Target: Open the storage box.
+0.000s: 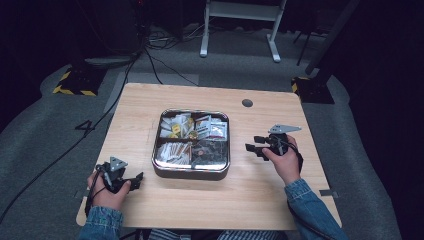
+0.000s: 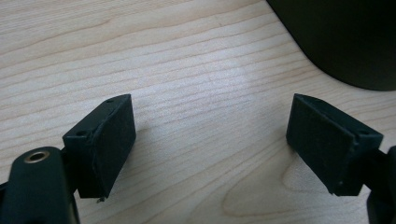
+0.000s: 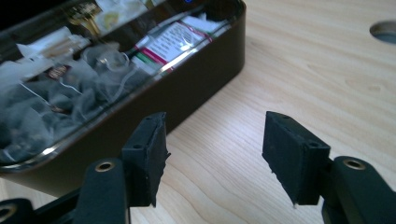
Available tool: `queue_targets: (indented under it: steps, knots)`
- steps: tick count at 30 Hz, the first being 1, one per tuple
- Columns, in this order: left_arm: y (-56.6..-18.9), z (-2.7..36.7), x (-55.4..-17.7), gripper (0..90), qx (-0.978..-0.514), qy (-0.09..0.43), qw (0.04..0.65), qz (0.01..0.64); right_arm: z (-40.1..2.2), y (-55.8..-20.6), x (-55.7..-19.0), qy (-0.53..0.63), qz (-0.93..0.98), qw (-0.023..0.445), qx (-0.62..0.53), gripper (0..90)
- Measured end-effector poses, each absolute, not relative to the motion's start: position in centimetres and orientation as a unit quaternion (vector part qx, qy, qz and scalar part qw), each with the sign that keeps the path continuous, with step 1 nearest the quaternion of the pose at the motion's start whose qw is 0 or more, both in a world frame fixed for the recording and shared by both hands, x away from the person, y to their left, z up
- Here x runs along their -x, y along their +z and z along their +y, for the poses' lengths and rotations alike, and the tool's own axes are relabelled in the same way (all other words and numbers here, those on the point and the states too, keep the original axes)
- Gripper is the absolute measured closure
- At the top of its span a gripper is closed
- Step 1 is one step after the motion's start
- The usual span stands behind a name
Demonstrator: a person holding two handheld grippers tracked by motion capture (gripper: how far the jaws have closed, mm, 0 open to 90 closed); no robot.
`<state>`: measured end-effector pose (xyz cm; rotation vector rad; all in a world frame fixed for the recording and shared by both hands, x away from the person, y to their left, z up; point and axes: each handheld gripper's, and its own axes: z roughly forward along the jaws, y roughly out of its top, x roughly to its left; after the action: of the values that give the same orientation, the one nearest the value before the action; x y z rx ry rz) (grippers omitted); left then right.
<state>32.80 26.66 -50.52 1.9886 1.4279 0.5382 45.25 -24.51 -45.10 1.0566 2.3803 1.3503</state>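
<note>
Tin (image 1: 191, 171) of tea bags (image 3: 70, 93) mid-table between both empty, parted grippers, just left of right gripper (image 1: 256, 144), nearer than left gripper (image 1: 132, 181) at front-left corner, near wall running fore-aft, so likely a short leftward reach.

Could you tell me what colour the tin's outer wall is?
Dark brown, nearly black, with a shiny rim; the tin shows best in the right gripper view.

Left claw (image 2: 210, 140) open wide, right claw (image 3: 215, 154) half open, empty

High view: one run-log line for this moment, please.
left gripper: open, empty | right gripper: open, empty, beside tin | tin: on table
</note>
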Motion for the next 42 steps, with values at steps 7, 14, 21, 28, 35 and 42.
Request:
queue_targets:
  steps: [7, 14, 21, 28, 35, 42]
  knots:
    - [-50.5, 26.6, -32.9, 16.1, -0.753, 0.204, 0.312, 0.542, -23.6, -43.2, -44.8, 0.461, 0.815, 0.115, -0.332, 41.0]
    - [-50.5, 26.6, -33.0, 16.0, -0.753, 0.205, 0.313, 0.542, -22.0, -41.9, -44.6, 0.461, 0.824, 0.107, -0.311, 32.9]
    - [-50.5, 26.5, -33.0, 16.1, -0.753, 0.205, 0.312, 0.542, -19.8, -41.0, -45.2, 0.458, 0.827, 0.112, -0.306, 23.4]
    - [-50.5, 26.5, -33.0, 16.1, -0.753, 0.205, 0.312, 0.542, -17.5, -39.9, -45.7, 0.431, 0.852, 0.108, -0.278, 27.4]
    - [-50.5, 26.5, -33.0, 16.2, -0.753, 0.205, 0.312, 0.542, -15.4, -39.5, -46.8, 0.434, 0.856, 0.094, -0.264, 29.7]
    - [-50.5, 26.5, -33.1, 15.9, -0.754, 0.205, 0.312, 0.54, -13.4, -39.4, -47.4, 0.434, 0.862, 0.092, -0.246, 33.7]
